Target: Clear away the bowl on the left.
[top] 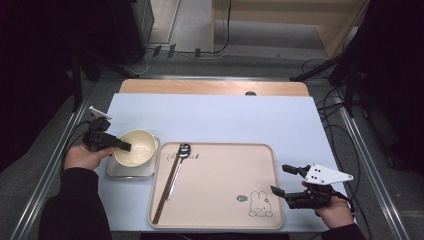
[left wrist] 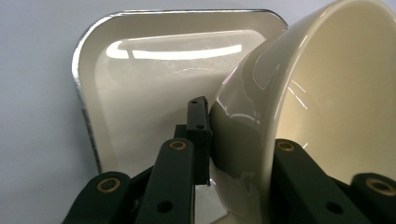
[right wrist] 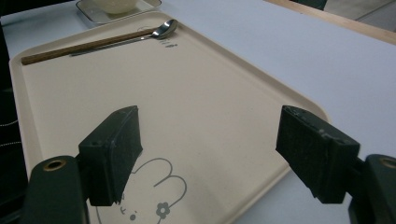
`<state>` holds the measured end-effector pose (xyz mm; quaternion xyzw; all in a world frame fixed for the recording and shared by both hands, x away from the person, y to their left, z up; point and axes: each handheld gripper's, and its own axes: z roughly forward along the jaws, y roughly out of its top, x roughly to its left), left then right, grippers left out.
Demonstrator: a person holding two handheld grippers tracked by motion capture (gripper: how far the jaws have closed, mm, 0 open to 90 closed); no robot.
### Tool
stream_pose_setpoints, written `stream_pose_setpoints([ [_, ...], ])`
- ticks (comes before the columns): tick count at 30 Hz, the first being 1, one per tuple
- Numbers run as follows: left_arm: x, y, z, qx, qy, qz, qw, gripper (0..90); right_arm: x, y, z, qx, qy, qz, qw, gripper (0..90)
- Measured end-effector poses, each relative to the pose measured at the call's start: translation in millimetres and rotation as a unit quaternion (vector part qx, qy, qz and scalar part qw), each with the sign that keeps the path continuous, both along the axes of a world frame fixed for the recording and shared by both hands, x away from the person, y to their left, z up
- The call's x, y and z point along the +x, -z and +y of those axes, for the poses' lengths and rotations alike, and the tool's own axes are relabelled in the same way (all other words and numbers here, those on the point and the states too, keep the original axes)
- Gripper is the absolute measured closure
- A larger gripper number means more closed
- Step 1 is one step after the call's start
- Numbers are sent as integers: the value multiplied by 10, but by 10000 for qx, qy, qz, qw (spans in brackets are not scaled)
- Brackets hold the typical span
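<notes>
**Left gripper pinches the bowl's rim**

Where the high view's lower left shows the person's left hand (top: pixel 86 156), the left gripper (top: pixel 125 146) reaches rightward onto the near wall of a cream bowl (top: pixel 136 148). The bowl sits on a small square dish (top: pixel 131 171), just left of a large beige tray (top: pixel 220 185). In the left gripper view, one black jaw lies against the bowl's (left wrist: pixel 299 107) outer wall and the other stands inside it, so the rim is pinched between them; the bowl is tilted, its mouth turned toward the right of that frame, with the dish (left wrist: pixel 140 84) behind it. The left forearm enters from the bottom edge, the hand level with the bowl.

At the lower right, the right hand (top: pixel 334 209) holds the right gripper (top: pixel 283 180) pointing left over the tray's right edge, jaws spread wide with nothing between them. A spoon (top: pixel 177 167) and brown chopsticks (top: pixel 167 190) lie on the tray's left side.
</notes>
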<state>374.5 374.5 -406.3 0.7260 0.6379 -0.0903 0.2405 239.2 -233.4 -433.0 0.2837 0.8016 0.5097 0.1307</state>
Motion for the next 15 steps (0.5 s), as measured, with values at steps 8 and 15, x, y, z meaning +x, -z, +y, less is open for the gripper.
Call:
stream_pose_setpoints([
  [8,-23,-84,-97,-94,230,6,9997,785,4,2,-3,-17,4,-1,10000,221],
  [15,-30,-106,-201,-85,406,54,9991,783,4,1,-6,-17,3,-8,10000,221],
])
